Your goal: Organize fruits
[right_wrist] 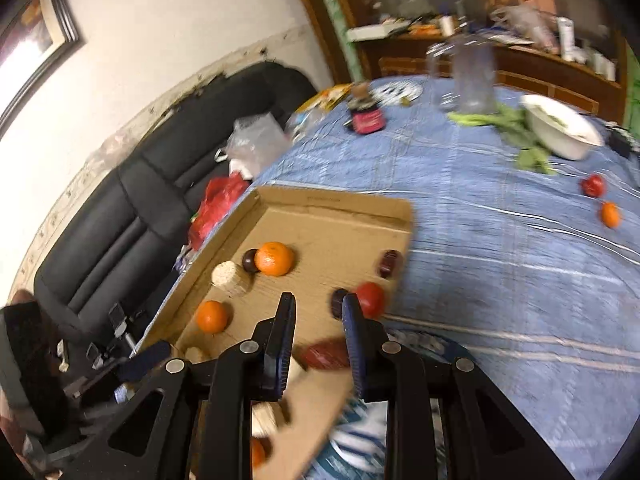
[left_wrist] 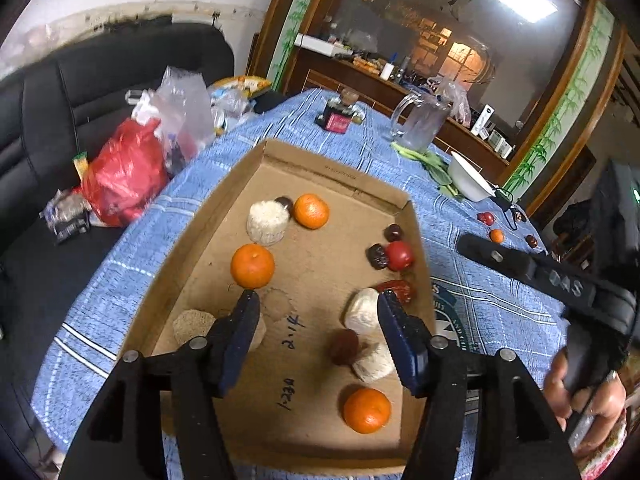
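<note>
A shallow cardboard tray (left_wrist: 280,152) (right_wrist: 320,200) lies on the blue cloth and holds several fruits: oranges (left_wrist: 253,266) (right_wrist: 274,258), a red tomato (left_wrist: 400,255) (right_wrist: 371,299), dark dates (left_wrist: 378,257), red dates (left_wrist: 398,289) and pale foam-netted fruits (left_wrist: 267,222). My left gripper (left_wrist: 318,300) hangs open and empty above the tray's near half. My right gripper (right_wrist: 318,304) is open and empty over the tray's right side, beside the tomato; its body shows in the left wrist view (left_wrist: 560,284). Loose on the cloth lie a red fruit (right_wrist: 593,186) (left_wrist: 486,218) and a small orange (right_wrist: 610,214) (left_wrist: 496,235).
A white bowl (right_wrist: 560,128) (left_wrist: 468,178) with green leaves, a clear jug (left_wrist: 420,124) (right_wrist: 474,76) and a small bottle (left_wrist: 340,116) stand at the table's far side. A black sofa (left_wrist: 60,120) with plastic bags (left_wrist: 124,180) is left of the table.
</note>
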A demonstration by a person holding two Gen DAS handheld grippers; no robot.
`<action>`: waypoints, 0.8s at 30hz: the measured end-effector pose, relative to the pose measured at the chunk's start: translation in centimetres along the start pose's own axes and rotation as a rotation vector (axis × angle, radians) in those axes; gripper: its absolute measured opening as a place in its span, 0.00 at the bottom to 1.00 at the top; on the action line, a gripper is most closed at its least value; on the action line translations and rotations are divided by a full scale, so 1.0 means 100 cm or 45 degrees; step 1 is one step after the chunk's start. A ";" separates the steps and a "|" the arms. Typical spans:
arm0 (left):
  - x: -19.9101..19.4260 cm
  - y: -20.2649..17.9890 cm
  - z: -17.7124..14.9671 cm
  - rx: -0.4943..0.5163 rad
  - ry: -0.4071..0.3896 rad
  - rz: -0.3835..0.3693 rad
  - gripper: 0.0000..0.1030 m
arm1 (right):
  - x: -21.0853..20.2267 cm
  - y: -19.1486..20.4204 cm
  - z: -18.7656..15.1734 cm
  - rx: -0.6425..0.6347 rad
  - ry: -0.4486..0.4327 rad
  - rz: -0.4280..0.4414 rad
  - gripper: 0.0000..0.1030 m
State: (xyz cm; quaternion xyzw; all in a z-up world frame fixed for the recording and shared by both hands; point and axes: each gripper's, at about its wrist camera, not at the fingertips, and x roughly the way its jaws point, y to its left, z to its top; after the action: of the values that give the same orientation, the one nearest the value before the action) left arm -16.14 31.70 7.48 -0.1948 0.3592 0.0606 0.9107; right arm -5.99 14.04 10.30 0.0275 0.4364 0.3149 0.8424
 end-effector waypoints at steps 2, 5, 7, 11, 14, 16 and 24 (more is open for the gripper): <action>-0.009 -0.012 -0.001 0.043 -0.032 0.019 0.61 | -0.020 -0.009 -0.012 0.020 -0.044 -0.050 0.32; -0.023 -0.035 -0.006 0.127 -0.087 0.043 0.65 | -0.046 -0.024 -0.032 0.063 -0.093 -0.095 0.32; -0.035 -0.053 -0.010 0.193 -0.139 0.074 0.66 | -0.062 -0.033 -0.045 0.103 -0.120 -0.116 0.32; -0.057 -0.082 -0.019 0.290 -0.262 0.140 0.77 | -0.092 -0.050 -0.071 0.199 -0.178 -0.136 0.35; -0.073 -0.100 -0.026 0.326 -0.351 0.194 0.85 | -0.112 -0.058 -0.085 0.239 -0.223 -0.145 0.41; -0.084 -0.110 -0.030 0.335 -0.398 0.208 0.90 | -0.123 -0.059 -0.094 0.250 -0.250 -0.158 0.42; -0.104 -0.150 -0.047 0.404 -0.453 0.218 0.97 | -0.159 -0.052 -0.120 0.203 -0.343 -0.222 0.57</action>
State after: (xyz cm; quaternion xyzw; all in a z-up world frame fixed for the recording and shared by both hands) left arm -22.98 16.45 16.09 -0.0045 0.2134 0.1135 0.9703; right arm -19.03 -1.71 12.62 0.0985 0.3438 0.1986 0.9125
